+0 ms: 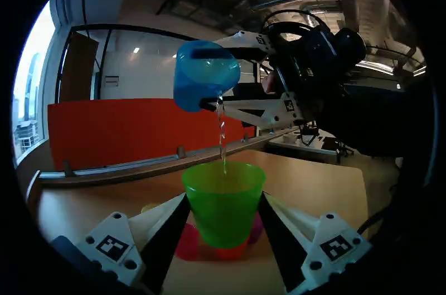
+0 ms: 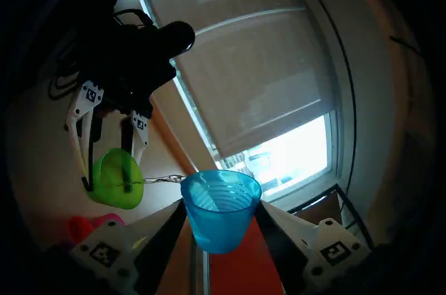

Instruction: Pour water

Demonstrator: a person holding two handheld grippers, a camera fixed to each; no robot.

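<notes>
Green cup (image 1: 224,211) is gripped upright by both fingers of the left gripper (image 1: 223,197), with pink cups (image 1: 187,242) low behind it on the table (image 1: 323,178). Above, a tilted blue cup (image 1: 200,77) is clamped by the right gripper (image 1: 212,75), and a thin water stream (image 1: 222,139) is poured into the green cup.

In the right gripper view, the blue cup is seen nearest, pinched between both fingers, with the green cup beyond catching the stream.

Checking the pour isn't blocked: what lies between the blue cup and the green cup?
Just a thin stream of water falling from the tilted blue cup into the green cup; otherwise open air. The left gripper view shows it plainly.
</notes>
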